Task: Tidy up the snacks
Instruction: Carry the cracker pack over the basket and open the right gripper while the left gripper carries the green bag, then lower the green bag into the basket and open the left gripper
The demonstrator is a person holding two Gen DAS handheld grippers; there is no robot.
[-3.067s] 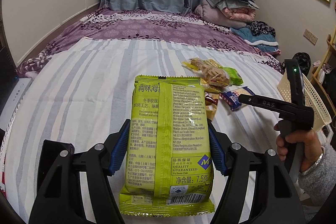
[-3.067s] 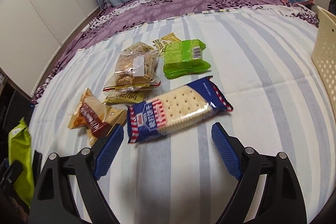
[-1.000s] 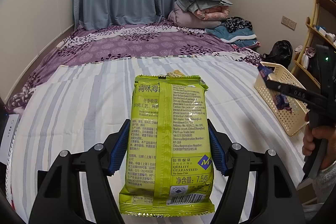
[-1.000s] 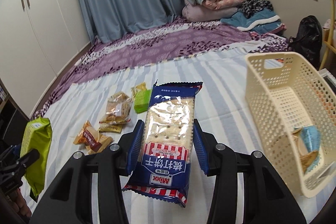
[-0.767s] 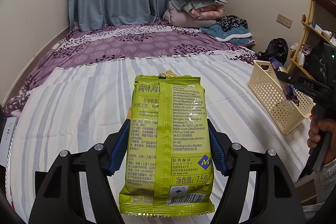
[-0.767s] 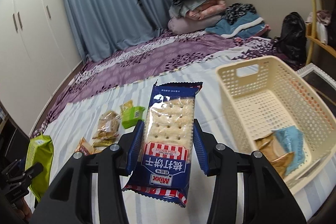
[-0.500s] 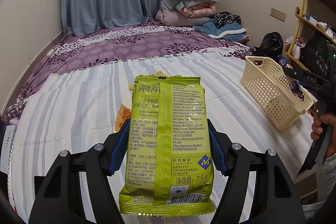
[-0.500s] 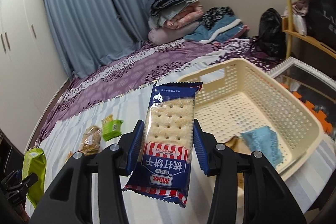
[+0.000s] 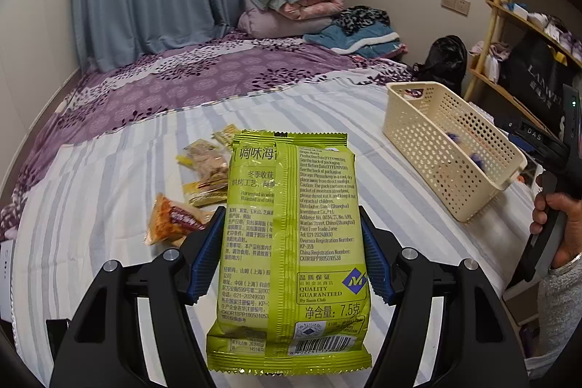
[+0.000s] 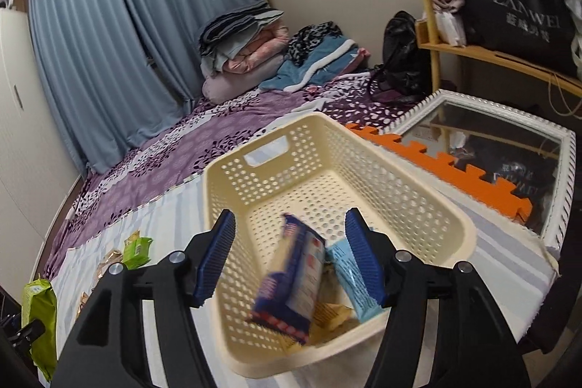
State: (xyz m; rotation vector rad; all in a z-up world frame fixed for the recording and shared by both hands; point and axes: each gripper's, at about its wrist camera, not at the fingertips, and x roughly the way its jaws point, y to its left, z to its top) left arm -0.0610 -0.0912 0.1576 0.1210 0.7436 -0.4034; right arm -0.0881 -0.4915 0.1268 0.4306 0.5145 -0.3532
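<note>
Striped bedsheet under us. Our left gripper tilts down, clamped on the green seaweed pack. Our right gripper angles over the cream basket, jaws opening; the blue cracker pack, blurred, sits loose inside.

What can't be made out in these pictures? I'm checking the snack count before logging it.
- Blue cracker pack, right wrist view: motion-blurred between the opening jaws, label unreadable.
- Snacks beneath it in the basket: mostly covered, count unclear.
- Snacks on the bed, left wrist view: partly hidden behind the green packet.
- Basket contents, left wrist view: only blurs through the perforated wall.
</note>
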